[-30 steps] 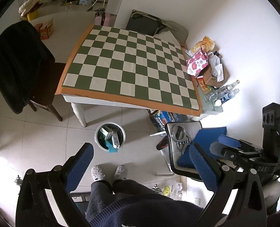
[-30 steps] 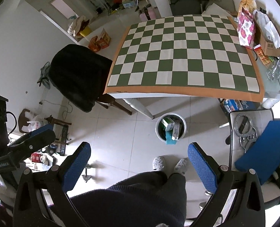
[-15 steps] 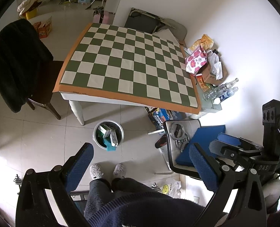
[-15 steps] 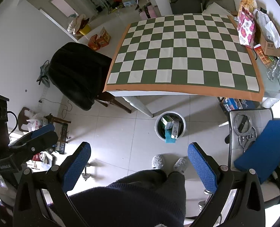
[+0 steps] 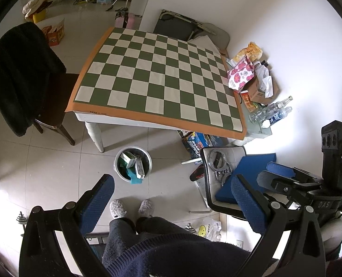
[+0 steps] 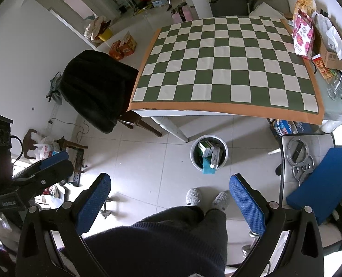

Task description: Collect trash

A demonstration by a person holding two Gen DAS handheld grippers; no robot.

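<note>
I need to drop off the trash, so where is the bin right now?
The trash bin stands on the floor tiles just in front of the checkered table, beside its near leg and ahead of the person's slippers; both views show it near centre.

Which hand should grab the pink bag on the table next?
Probably the right. The pink bag sits on the table's right edge, nearer the right tool. Both tools are open and empty, held high.

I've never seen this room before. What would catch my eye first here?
The green-and-white checkered cloth with its orange border, covering the table, dominates both views. Below its near edge, a small trash bin on the tiled floor holds several cartons. Clutter crowds the table's right end: a pink floral bag, a cardboard box, clear bottles.
</note>
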